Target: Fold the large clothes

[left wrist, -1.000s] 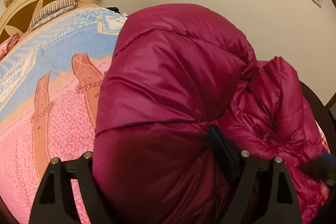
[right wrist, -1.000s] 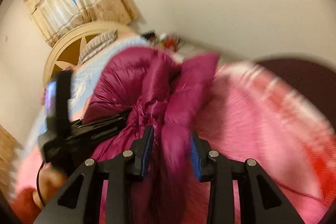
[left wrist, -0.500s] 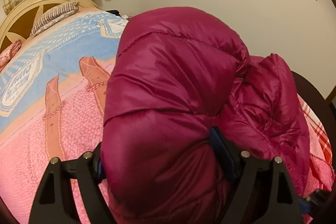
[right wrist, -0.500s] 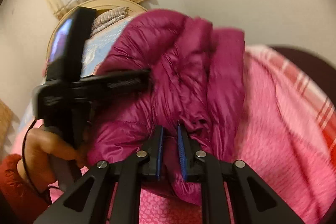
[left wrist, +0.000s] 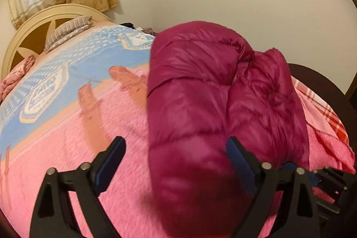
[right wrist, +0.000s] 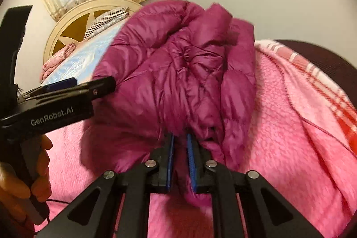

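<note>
A bulky magenta puffer jacket (left wrist: 200, 90) lies bunched in a thick roll on the pink bed cover; it also shows in the right wrist view (right wrist: 178, 73). My left gripper (left wrist: 176, 148) is open, its jaws wide apart, with the roll's near end lying between them nearer the right finger. My right gripper (right wrist: 179, 144) is shut on a fold of the jacket at its near edge. The left gripper also shows from the side in the right wrist view (right wrist: 89, 86), at the jacket's left side.
The bed (left wrist: 67, 126) has a pink and blue blanket, a cream headboard (left wrist: 33, 26) with a striped pillow (left wrist: 67, 30) at the far left, and a red checked cloth (left wrist: 330, 126) at the right. A dark footboard (right wrist: 312, 52) curves behind. Walls and a curtain stand beyond.
My left gripper has let go of the jacket and opened wide. My right gripper closed on a fold of the jacket and stays shut on it. The roll has settled lower on the bed.
</note>
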{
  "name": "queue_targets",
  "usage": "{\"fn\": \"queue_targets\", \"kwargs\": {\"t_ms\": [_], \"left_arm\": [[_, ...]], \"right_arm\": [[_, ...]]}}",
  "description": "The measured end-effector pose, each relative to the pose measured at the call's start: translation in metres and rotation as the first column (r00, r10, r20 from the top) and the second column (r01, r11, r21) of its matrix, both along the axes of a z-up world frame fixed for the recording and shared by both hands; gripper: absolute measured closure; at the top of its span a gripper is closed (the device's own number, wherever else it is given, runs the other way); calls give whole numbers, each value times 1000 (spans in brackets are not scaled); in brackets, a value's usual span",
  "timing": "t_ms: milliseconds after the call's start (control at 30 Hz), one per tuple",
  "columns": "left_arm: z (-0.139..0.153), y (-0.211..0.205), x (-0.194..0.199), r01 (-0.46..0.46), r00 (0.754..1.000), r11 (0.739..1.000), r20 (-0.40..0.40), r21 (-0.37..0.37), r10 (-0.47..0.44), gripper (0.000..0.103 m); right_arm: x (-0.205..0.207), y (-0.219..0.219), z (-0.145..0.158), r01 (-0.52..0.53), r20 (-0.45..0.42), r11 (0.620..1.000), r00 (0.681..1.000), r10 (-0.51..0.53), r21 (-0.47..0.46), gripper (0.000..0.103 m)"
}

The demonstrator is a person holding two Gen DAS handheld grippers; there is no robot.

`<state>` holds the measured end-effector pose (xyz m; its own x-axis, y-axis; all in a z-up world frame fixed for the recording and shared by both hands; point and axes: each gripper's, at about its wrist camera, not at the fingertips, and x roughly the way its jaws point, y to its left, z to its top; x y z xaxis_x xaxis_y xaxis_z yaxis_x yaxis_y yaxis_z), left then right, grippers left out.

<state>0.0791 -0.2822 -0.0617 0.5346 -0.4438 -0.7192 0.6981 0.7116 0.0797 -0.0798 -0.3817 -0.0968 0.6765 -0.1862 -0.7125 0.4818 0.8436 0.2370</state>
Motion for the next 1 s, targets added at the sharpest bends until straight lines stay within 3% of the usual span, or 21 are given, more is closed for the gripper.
{"fn": "queue_targets", "kwargs": {"t_ms": [100,200,400,467,533,600,833,1000], "left_arm": [[4,17,-13,3,1000,1000,9,-15,-3,8],[6,30,-30,-2,1000,1000,12,-22,3,8],[9,50,-53,-21,1000,1000,7,-22,21,3],[6,53,-56,-35,999,999,-5,-9,35,3],[1,59,-59,-41,999,999,-25,6,41,3],[-7,66,-65,-51,998,998,-34,29,52,3],[-15,80,-77,-78,994,991,-62,106,85,3],[-21,91,-83,-64,980,983,-175,171,95,3]], "right_arm": [[-26,25,17,-4,51,999,999,6,-37,89],[-52,38,28,6,93,1000,996,-5,-14,89],[-72,57,41,-1,35,1000,999,2,-30,88],[-76,63,44,18,-2,999,1000,-18,-51,82],[-80,65,43,22,-21,998,1000,-23,-51,54],[-87,70,45,30,-12,998,999,-31,-50,39],[-102,84,61,18,-26,995,999,-21,-98,38],[-106,101,82,22,-111,979,993,-45,-202,35]]}}
